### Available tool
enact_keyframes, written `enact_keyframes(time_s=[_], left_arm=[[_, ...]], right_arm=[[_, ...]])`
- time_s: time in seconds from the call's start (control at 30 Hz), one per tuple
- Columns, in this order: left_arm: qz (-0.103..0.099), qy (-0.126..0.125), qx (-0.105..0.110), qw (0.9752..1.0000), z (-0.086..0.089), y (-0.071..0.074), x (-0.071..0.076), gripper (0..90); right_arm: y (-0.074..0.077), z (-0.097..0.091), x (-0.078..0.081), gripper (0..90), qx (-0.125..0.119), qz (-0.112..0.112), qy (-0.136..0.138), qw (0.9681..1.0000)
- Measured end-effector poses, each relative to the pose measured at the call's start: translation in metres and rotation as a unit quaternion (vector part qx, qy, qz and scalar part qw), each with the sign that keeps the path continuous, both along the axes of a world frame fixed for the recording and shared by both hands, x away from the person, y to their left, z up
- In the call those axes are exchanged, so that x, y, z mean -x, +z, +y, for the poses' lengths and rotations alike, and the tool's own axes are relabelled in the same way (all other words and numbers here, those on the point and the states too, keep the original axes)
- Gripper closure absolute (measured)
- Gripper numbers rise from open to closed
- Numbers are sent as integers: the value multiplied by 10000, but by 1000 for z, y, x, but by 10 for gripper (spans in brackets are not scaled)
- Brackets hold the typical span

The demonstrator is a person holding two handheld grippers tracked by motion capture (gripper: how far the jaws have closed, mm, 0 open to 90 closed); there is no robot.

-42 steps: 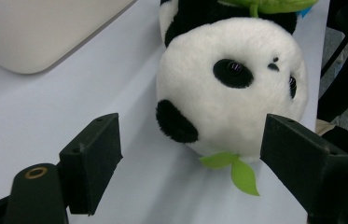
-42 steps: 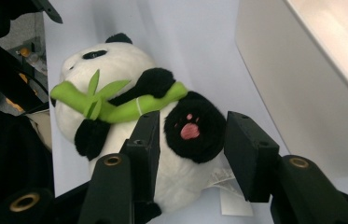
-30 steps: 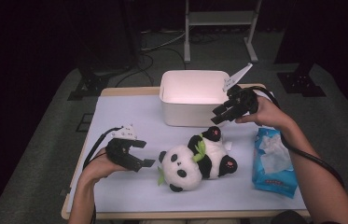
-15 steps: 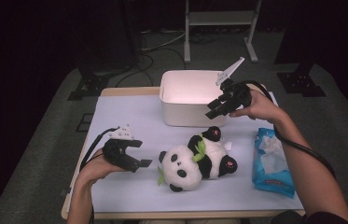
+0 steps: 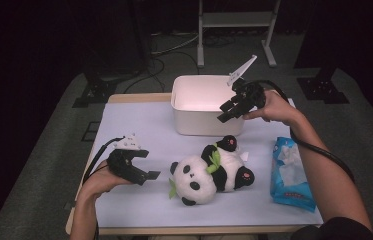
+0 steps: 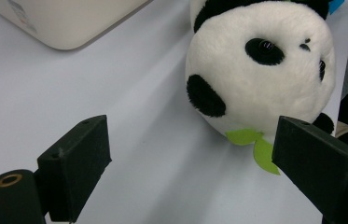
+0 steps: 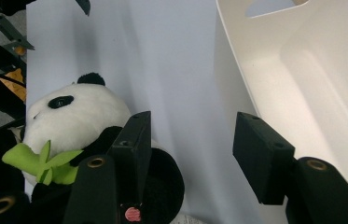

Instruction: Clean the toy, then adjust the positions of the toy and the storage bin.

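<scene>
Panda (image 5: 209, 172) on its back, head toward left gripper (image 5: 144, 165), both grippers' jaws spread, empty.

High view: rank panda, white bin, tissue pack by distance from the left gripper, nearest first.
From the left gripper:
1. Panda, lying just to its right on the table.
2. White bin, at the table's back middle.
3. Tissue pack, by the right edge.

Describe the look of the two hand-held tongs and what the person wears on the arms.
Both tongs are black. The left tongs carry a grey three-cornered plate on top and trail a black cable. The right tongs carry a like plate and a thick black cable that runs along the forearm. In the gripper views the jaws end in flat, square black pads. A dark sleeve covers the right upper arm.
</scene>
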State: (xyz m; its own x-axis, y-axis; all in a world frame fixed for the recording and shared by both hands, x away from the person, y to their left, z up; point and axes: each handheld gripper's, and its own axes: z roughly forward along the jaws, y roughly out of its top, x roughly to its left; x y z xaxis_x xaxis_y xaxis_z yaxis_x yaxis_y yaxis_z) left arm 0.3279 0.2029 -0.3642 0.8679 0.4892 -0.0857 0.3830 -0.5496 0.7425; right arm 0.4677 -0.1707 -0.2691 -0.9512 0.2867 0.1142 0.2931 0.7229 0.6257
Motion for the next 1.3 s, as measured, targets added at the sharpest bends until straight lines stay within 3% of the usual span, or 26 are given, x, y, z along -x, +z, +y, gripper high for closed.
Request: enact_keyframes(time_s=[0.33,0.8,1.03,1.3], left_arm=[[-103,56,36,9999,5,6,1,103],[-80,3,15,10000,4,4,2,103],[-38,-8,26,10000,5,2,0,102],[-12,26,101,9999,7,1,-1,101]], right_arm=[[7,6,-10,455,35,-28,-17,10000],[-2,6,-19,459,-7,21,-88,10000],[-4,12,-28,459,156,42,-92,9998],[-17,23,-43,461,360,158,-113,9992]])
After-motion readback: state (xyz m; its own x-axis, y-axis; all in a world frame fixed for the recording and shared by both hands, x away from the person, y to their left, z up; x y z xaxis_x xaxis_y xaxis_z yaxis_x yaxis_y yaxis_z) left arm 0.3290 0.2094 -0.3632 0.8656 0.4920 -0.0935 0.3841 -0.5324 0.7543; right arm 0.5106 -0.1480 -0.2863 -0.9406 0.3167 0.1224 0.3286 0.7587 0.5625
